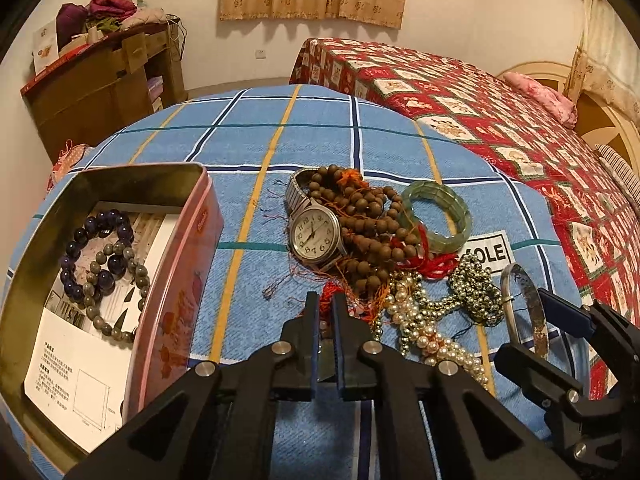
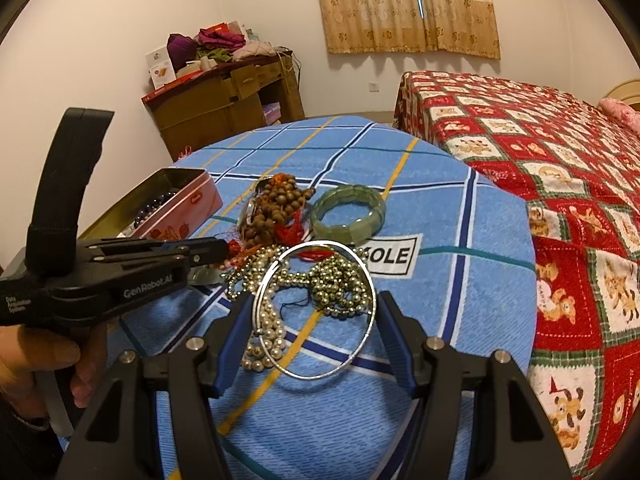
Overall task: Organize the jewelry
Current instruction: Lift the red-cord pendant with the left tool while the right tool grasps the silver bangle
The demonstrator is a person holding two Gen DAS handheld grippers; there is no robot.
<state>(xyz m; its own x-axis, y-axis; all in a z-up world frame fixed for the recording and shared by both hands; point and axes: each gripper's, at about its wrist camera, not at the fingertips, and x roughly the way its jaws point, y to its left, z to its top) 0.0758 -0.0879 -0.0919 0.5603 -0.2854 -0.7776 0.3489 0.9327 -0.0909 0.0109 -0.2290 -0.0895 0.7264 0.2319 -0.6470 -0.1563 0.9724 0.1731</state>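
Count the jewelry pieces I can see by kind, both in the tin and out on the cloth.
Beaded bracelets in the tin: 2, purple and grey-green
Watches: 1
Brown bead strands: 1 heap
Green bangles: 1
Silver bangles: 1
Pearl strands: 1 heap
Metallic bead strands: 1 heap
Total: 8

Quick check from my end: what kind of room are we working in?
Most likely a home bedroom: a bed with a red patterned cover, window curtains, and a wooden cabinet piled with clothes.

Shiny metal and glossy beads on matt woven cloth

Between your right tongs [image 2: 312,330] gleams a thin polished silver metal bangle [image 2: 316,308]; under it, a rough blue checked cloth [image 2: 460,300].
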